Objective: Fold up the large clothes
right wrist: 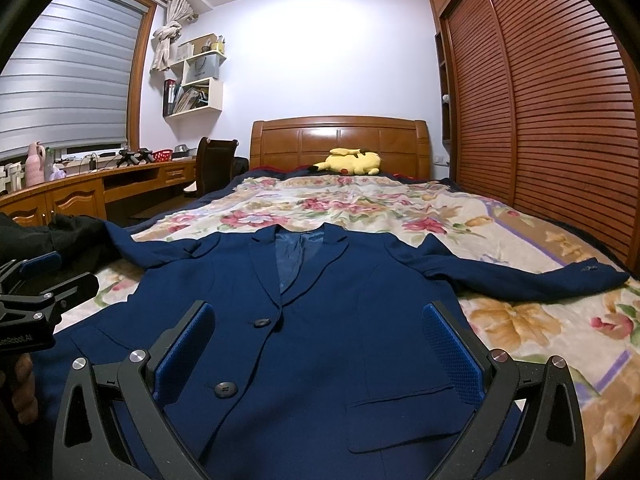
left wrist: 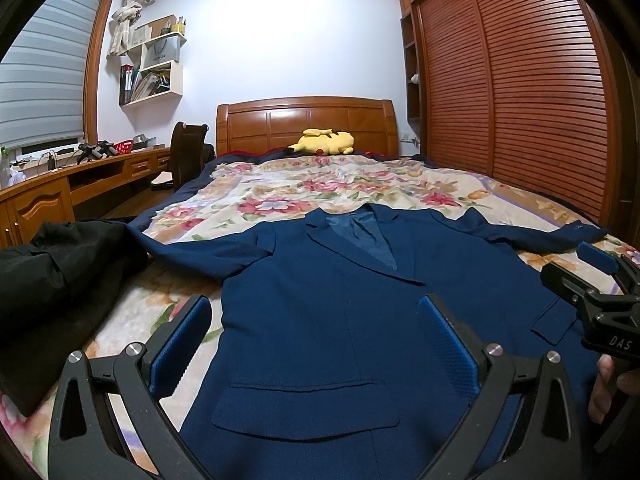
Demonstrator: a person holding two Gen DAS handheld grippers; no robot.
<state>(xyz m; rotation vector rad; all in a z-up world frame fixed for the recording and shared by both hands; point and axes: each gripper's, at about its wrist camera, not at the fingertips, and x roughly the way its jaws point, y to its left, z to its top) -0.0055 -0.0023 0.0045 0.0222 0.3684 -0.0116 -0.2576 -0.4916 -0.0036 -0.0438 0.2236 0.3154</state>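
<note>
A navy blue blazer (left wrist: 320, 304) lies flat, front up, on the floral bedspread (left wrist: 280, 196), collar toward the headboard and both sleeves spread out to the sides. It also shows in the right wrist view (right wrist: 328, 320), with two dark buttons down its front. My left gripper (left wrist: 316, 336) is open and empty, hovering over the blazer's left half above a pocket. My right gripper (right wrist: 320, 344) is open and empty over the right half. Each gripper shows at the edge of the other's view.
A black garment (left wrist: 52, 280) lies heaped on the bed's left edge. A yellow plush toy (left wrist: 324, 142) rests by the wooden headboard (left wrist: 304, 120). A wooden desk (left wrist: 60, 184) and chair stand on the left, a slatted wardrobe (left wrist: 520, 92) on the right.
</note>
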